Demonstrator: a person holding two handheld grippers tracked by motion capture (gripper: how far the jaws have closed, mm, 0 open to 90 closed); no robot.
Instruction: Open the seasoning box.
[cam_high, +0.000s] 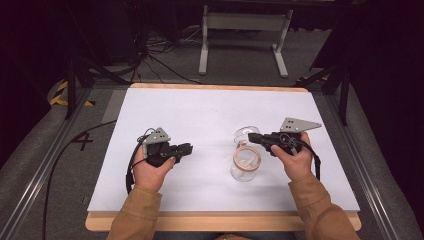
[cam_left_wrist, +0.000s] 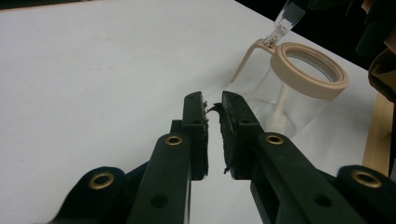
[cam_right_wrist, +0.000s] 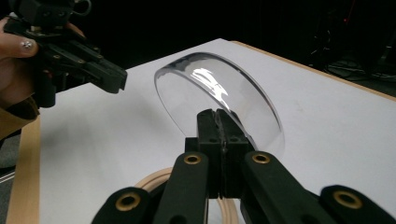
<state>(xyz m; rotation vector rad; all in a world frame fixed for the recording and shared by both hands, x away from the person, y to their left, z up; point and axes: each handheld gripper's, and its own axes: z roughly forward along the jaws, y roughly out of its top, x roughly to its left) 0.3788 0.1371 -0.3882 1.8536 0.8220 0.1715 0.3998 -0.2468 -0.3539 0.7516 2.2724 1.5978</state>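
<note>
We see a clear jar (cam_high: 246, 161) with a tan ring (cam_high: 248, 158) on the white table (cam_high: 200, 115). The jar's see-through lid (cam_right_wrist: 219, 98) stands up, and our right gripper (cam_high: 254, 136) is pinched tight on its edge, just above the jar. Our left gripper (cam_high: 186, 148) sits well apart to the left, pointing at the jar, its jaws a little apart with nothing in them.

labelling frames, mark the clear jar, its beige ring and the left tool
clear jar (cam_right_wrist: 219, 88), right gripper view, its curved wall
beige ring (cam_left_wrist: 310, 70), left gripper view, its top band
left tool (cam_left_wrist: 213, 103), left gripper view, between its tips
</note>
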